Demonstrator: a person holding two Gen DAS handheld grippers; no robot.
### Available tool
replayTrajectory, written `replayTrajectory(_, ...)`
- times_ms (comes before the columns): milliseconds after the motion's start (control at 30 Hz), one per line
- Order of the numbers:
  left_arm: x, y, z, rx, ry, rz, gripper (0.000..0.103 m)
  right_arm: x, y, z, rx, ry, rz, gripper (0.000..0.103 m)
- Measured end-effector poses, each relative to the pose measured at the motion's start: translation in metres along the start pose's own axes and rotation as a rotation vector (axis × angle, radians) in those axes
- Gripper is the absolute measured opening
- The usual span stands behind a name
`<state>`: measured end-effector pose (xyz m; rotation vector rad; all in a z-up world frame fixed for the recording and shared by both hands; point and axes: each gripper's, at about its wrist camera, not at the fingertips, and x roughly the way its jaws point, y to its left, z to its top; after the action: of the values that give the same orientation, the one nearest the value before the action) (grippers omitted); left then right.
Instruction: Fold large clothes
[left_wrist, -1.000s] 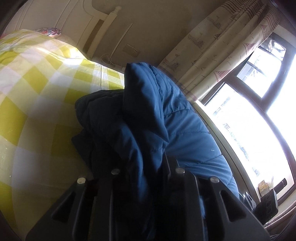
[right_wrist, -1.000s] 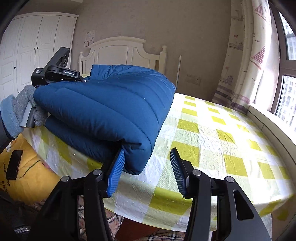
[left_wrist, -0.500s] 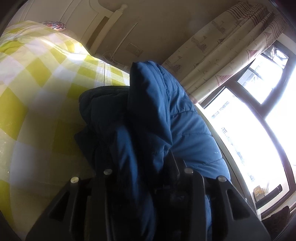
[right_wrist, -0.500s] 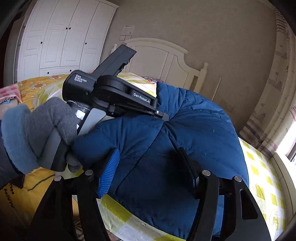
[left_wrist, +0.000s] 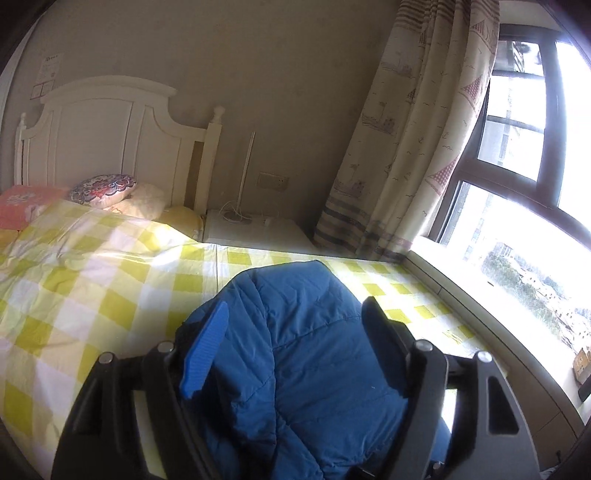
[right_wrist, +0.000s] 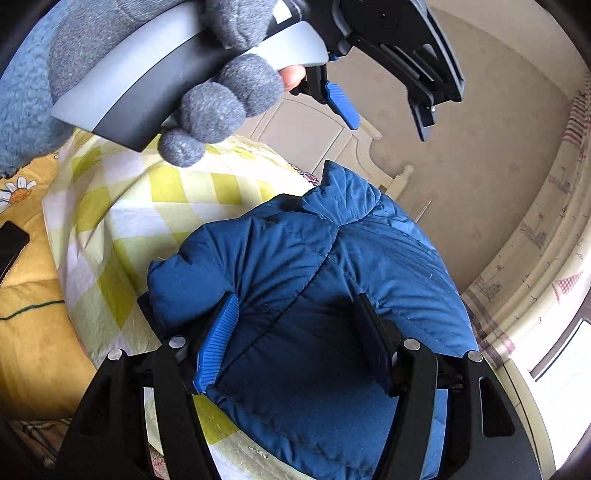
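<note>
Bedroom w/ bed under a yellow-checked sheet (left_wrist: 92, 295), white headboard (left_wrist: 103, 129) at 10 o'clock in left wrist view, window (left_wrist: 517, 221) at 3 o'clock. Blue padded jacket (right_wrist: 314, 277) already folded to a thick bundle, lying on the sheet near the bed edge, at 6 o'clock in both views, collar (right_wrist: 343, 192) standing up at the 12 o'clock end.

Right gripper (right_wrist: 295, 299): pads pressed in the near end of the bundle, one each side, puffy fabric bulging around them, so judged gripping the jacket. Left gripper (right_wrist: 388, 129): seen at 1 o'clock in right wrist view, in a gloved hand (right_wrist: 207, 92), clear above the jacket, jaws opening, nothing between them.

Step in hand, prob.: settling the finished bundle and letting go.

How to do well:
- Keep right grip low and level; no lifting of one end, else layers slide apart.
- Press bundle down a little before release, bc padding springs back and may open the fold.
- Open right jaws fully first, then pull straight back toward 6 o'clock, not sideways, so pads do not drag the top layer.
- Use left gripper, if needed, to tuck the collar flat at 12 o'clock and to hold the top while right side leaves.
- Check bundle sits fully on the sheet, not hanging over the edge.
</note>
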<state>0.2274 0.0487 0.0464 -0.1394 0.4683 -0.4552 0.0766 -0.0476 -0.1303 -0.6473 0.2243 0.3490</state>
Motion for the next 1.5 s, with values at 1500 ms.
replayTrajectory(1500,0.111,0.043,-0.068,-0.015,0.258,0.197,0.097,0.257,-0.264,0.075,0.340,0.317,0.524,0.061)
